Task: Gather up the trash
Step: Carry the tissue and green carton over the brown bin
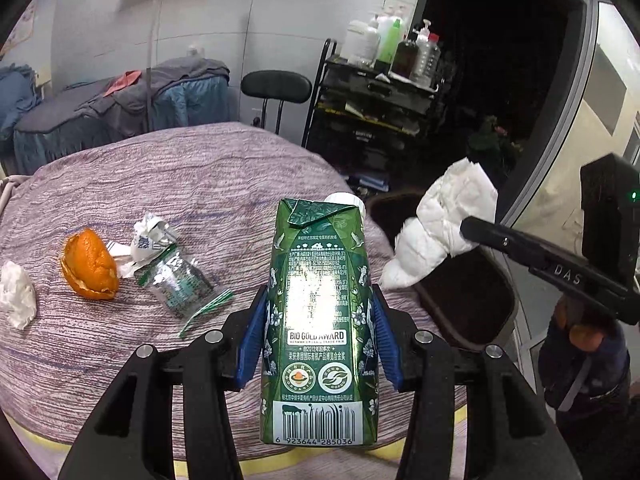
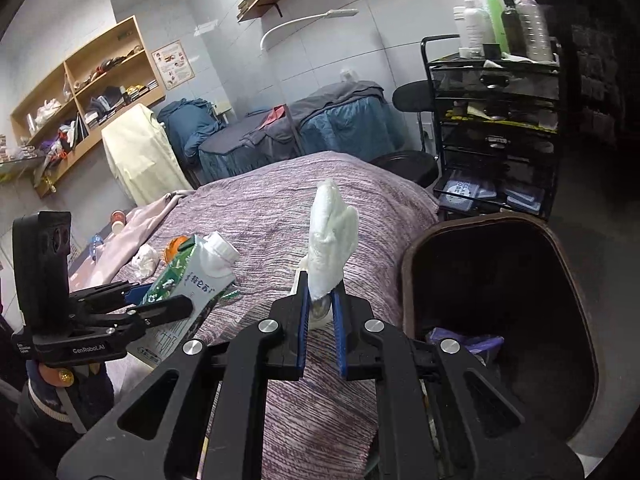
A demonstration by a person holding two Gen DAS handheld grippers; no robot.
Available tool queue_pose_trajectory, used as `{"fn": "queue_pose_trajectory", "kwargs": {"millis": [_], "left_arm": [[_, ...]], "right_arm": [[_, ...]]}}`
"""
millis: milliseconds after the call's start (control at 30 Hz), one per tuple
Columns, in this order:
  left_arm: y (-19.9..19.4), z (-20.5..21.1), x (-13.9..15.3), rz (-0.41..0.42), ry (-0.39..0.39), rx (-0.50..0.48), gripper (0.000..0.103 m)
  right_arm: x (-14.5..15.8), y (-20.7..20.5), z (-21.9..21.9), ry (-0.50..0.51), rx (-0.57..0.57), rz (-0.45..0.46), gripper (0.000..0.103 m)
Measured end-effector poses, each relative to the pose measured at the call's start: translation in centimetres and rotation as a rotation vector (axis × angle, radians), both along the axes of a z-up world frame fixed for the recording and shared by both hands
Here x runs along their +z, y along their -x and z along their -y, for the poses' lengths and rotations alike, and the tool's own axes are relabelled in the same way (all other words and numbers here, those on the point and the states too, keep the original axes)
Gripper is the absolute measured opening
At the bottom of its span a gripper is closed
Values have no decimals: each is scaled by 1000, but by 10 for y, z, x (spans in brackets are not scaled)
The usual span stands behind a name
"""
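We carry the trash: our left gripper (image 1: 318, 334) clamps the green milk carton (image 1: 320, 320), our right gripper (image 2: 321, 320) pinches a crumpled tissue (image 2: 332, 236), and next both must go over the dark bin (image 2: 500, 308) at right.

Carton (image 1: 320, 320) was glossy printed card. Tissue wad (image 2: 332, 240) was soft, crinkled paper. Bedspread (image 1: 180, 176) was rough woven cloth. Snack wrapper (image 1: 176, 284) was shiny foil.

Black trolley (image 2: 494, 128) with bottles (image 2: 496, 20); wooden shelves (image 2: 84, 92).
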State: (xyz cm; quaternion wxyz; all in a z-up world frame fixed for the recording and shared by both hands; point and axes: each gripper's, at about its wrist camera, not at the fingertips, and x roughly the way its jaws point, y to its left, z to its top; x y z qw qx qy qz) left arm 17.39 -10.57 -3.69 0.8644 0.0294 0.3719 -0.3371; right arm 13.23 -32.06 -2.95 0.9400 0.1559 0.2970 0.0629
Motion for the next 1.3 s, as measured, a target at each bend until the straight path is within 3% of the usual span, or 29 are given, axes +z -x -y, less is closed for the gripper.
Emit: {"fn": "queue_pose_trajectory", "kwargs": {"millis": [333, 433, 667, 733, 900, 1100, 1300], "left_arm": [[20, 36, 14, 14, 79, -44, 48], [26, 49, 15, 15, 90, -61, 48], [35, 74, 16, 20, 94, -91, 48], [38, 80, 15, 15, 97, -101, 48], [40, 99, 12, 0, 90, -121, 48], [37, 132, 0, -35, 51, -154, 48], [38, 168, -15, -55, -32, -194, 48]], "right_arm": [[8, 38, 40, 3, -94, 29, 12], [7, 45, 53, 7, -121, 28, 8], [-12, 52, 83, -34, -197, -18, 8], [-21, 53, 88, -42, -215, -36, 11], [-35, 58, 97, -66, -255, -61, 34], [-39, 71, 108, -66, -321, -57, 46], [-32, 83, 125, -56, -392, -40, 49]]}}
